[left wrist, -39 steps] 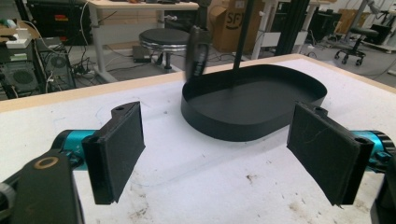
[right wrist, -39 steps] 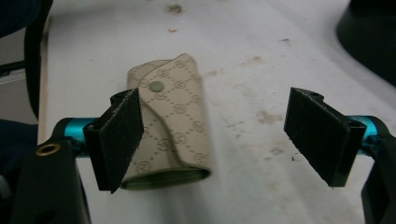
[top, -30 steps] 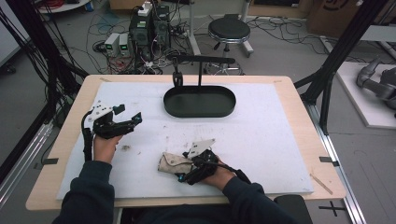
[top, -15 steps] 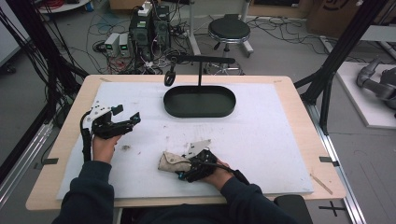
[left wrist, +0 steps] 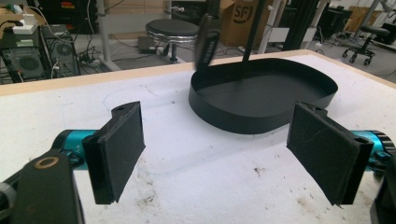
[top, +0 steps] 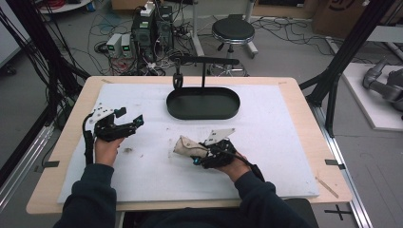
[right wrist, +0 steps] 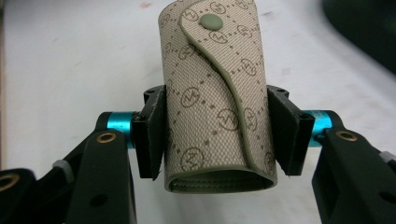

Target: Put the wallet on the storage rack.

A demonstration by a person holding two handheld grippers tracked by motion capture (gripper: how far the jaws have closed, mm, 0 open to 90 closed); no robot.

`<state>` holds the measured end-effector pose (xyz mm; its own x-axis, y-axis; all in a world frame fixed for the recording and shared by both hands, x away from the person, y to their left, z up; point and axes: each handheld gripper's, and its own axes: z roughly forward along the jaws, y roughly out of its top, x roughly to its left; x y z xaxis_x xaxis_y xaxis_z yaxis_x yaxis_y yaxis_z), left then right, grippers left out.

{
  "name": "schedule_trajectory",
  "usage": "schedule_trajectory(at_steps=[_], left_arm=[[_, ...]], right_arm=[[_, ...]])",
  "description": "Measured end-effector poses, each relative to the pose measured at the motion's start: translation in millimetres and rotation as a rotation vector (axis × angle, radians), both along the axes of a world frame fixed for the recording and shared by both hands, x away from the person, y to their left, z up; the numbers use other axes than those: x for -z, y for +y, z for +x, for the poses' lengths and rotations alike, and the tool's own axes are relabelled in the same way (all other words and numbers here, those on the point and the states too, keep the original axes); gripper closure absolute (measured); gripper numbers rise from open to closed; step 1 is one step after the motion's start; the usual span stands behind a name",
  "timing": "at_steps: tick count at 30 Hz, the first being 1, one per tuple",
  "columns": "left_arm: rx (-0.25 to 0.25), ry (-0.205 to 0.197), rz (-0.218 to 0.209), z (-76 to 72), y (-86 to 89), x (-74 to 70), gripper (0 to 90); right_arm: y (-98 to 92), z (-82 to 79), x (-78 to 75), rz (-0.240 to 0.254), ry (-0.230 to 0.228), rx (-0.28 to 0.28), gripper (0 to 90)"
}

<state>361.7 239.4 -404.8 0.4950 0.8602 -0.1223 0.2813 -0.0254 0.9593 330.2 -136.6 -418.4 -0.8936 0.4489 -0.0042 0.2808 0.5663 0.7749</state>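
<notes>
Right gripper [right wrist: 219, 135] just clamped pouch [right wrist: 217, 93]; tray [top: 203, 103] well apart.

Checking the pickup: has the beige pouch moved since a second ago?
Yes. The pouch, clamped in the right gripper, sits slightly nearer the black tray.

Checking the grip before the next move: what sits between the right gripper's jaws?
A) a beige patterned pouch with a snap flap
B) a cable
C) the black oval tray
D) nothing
A: in the right gripper view, both pads of the right gripper press the beige patterned pouch.
</notes>
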Motion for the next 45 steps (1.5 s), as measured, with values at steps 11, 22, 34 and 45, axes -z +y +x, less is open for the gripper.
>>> schedule_trajectory(at_steps=[11, 22, 34, 45], left_arm=[[0.019, 0.008, -0.002, 0.0, -5.1, 2.6, 18.8], [0.039, 0.018, -0.020, 1.1, -8.6, 3.8, 18.9], [0.043, 0.005, -0.031, 0.7, -7.5, 3.3, 18.9], [0.061, 0.029, -0.082, -0.7, -10.4, 3.4, 18.9]], right_arm=[[-50.4, 54.8, -29.2, 0.034, -0.096, 0.236, 45.9], [-44.5, 135.6, -25.3, -0.047, -0.065, 0.376, 45.2], [-27.8, 177.0, 6.5, -0.118, -0.040, 0.495, 39.4], [-57.9, 158.7, -17.8, -0.041, -0.033, 0.472, 27.2]])
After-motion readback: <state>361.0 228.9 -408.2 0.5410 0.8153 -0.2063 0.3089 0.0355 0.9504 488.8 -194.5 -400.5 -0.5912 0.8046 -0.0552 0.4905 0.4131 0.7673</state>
